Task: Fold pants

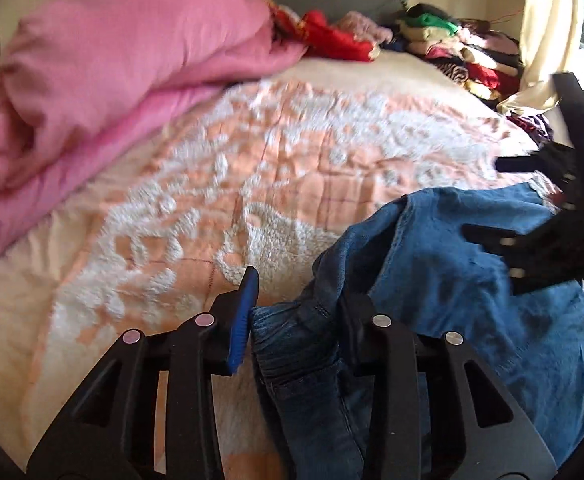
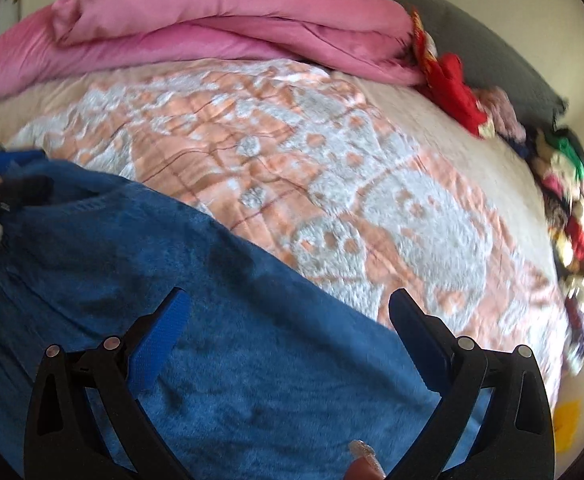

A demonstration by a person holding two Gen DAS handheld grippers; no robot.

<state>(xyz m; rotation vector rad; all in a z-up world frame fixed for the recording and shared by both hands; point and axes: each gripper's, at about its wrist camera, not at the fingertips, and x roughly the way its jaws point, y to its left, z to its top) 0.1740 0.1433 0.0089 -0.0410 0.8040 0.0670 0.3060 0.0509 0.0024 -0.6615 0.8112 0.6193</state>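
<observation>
Left wrist view: our left tongs (image 1: 292, 312) were, it seemed, clamped on the jeans (image 1: 452, 248); our right tongs (image 2: 287, 320) gaped empty above them on the bed (image 2: 292, 140).

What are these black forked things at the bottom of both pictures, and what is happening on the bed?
They are hand-held grippers: a person holds one in each hand, and a wide-angle camera on each looks forward along its two fingers. One picture comes from the left gripper, the other from the right gripper. Below lies a bed with a peach and white bedspread, a pink duvet and piled clothes. The blue jeans are the pants to fold. The left gripper has a bunched part of them between its fingers and seems to pinch it. The right gripper is open above the denim, holding nothing.
</observation>
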